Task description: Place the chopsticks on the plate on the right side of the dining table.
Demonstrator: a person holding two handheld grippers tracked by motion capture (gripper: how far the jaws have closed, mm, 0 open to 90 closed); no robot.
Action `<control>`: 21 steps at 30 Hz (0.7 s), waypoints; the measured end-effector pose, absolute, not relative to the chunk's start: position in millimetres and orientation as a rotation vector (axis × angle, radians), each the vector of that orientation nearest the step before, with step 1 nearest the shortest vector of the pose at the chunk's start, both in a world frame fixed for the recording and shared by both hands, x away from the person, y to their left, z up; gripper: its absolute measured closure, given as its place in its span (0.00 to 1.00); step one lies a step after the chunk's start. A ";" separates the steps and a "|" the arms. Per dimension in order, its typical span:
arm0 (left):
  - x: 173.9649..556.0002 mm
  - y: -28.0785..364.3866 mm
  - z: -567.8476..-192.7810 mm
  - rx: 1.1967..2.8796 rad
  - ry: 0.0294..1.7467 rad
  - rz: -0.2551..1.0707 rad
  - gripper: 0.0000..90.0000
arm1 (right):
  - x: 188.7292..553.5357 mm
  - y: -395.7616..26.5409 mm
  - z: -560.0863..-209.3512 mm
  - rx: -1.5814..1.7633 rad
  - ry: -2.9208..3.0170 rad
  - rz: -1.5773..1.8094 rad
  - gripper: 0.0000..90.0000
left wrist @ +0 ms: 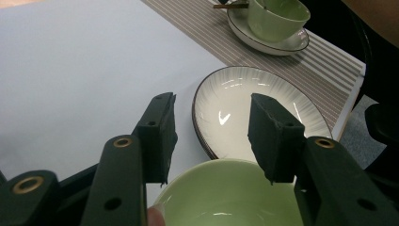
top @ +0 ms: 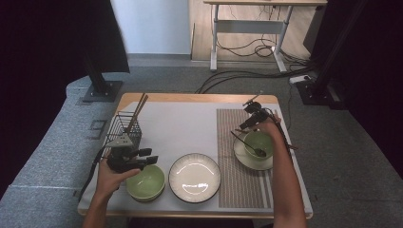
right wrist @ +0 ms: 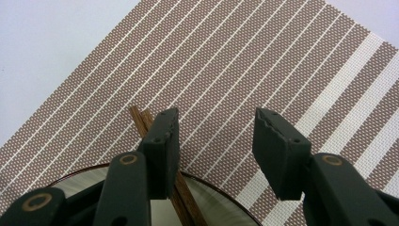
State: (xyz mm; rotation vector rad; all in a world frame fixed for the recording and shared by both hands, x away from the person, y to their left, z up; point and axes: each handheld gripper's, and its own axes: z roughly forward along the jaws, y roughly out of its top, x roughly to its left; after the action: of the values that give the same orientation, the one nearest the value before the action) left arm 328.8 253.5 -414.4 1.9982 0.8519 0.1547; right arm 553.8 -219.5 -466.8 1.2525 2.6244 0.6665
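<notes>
At the front left a green bowl [top: 146, 182] [left wrist: 230, 200] stands on the white mat. My left gripper [top: 152, 157] [left wrist: 214, 136] hovers open just over its near rim, with nothing between the pads. A white ribbed plate [top: 195, 177] [left wrist: 254, 110] lies in the middle. On the striped placemat [top: 242, 180] [right wrist: 244, 56] a second green bowl [top: 259, 144] [left wrist: 277, 16] sits on a saucer [top: 247, 159] [right wrist: 80, 181] with a dark spoon [top: 247, 144] in it. My right gripper [top: 243, 125] [right wrist: 216, 141] is open above the saucer's far edge. Brown chopsticks [right wrist: 139, 117] lie under its left jaw, resting on the saucer rim.
A black wire basket [top: 124, 129] with chopsticks [top: 137, 111] standing in it is at the left rear of the table. The person's forearms come in from the front edge. Cables and a desk frame lie on the floor beyond the table.
</notes>
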 end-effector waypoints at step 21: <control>328.9 253.4 -414.5 1.999 0.852 0.154 0.58 | 554.7 -218.3 -465.5 1.262 2.600 0.683 0.57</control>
State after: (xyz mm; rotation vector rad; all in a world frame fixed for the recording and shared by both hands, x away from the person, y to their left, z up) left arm 328.9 253.4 -414.5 1.9991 0.8519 0.1538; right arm 554.7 -218.3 -465.5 1.2621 2.6001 0.6833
